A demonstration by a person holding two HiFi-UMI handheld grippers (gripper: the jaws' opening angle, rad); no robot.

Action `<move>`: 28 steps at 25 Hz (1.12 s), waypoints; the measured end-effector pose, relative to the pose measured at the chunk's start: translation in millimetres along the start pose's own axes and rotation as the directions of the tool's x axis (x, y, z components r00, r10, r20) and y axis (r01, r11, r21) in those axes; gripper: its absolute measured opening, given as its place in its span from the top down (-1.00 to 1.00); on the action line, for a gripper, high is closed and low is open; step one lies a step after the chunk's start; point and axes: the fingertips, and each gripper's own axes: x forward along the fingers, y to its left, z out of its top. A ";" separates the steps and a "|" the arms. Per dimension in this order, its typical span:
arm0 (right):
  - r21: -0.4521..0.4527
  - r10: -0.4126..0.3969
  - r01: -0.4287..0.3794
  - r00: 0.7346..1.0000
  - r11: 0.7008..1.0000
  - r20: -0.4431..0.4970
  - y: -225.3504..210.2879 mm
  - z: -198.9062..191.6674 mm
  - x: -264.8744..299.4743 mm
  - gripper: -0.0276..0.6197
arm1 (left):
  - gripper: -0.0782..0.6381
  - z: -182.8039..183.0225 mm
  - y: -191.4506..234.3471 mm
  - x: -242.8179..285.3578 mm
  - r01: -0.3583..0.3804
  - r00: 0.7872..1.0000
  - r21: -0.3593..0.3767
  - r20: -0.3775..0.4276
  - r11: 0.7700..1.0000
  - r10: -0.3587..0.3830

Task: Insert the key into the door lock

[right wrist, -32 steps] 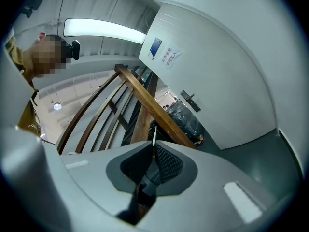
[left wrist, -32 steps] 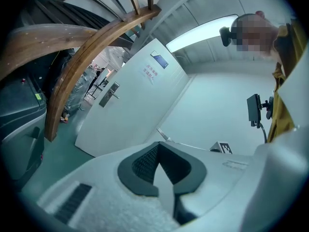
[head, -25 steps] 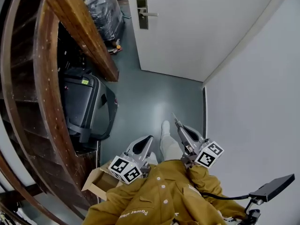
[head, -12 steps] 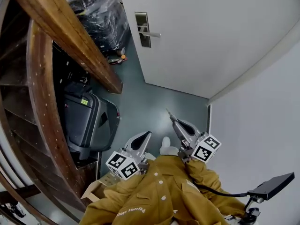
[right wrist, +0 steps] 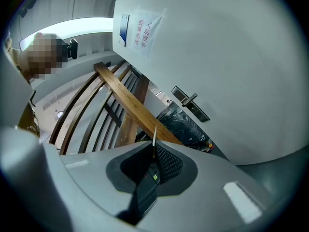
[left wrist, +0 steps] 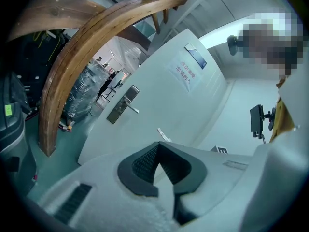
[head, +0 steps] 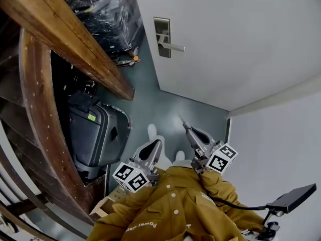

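Observation:
A white door [head: 235,39] stands ahead, with a metal lock plate [head: 161,30] and lever handle [head: 174,46] on its left side. My right gripper [head: 187,128] points at the door from some way off, shut on a key [head: 182,121] whose thin blade sticks out forward. In the right gripper view the blade [right wrist: 154,135] rises from the jaws over a black key head [right wrist: 147,186], with the lock plate [right wrist: 189,102] far beyond. My left gripper [head: 158,144] hangs beside it, shut and empty. In the left gripper view [left wrist: 159,145] the lock plate [left wrist: 123,105] shows left of centre.
A curved wooden stair rail [head: 75,39] runs along the left. Under it stand a black suitcase [head: 95,132] and plastic-wrapped goods [head: 108,6]. A cardboard box [head: 108,197] lies by my left side. A white wall [head: 281,149] closes the right. A paper notice [left wrist: 183,74] hangs on the door.
The person has walked toward the door, so the door and lock plate look nearer and larger. Both grippers keep the same pose before the body, the key still in the right one.

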 end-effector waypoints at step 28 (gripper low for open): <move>0.413 -0.251 0.073 0.884 0.908 0.395 -193.6 79.4 226.8 0.84 | 0.77 156.7 93.1 187.7 0.080 0.996 0.414 -0.078 0.907 -0.052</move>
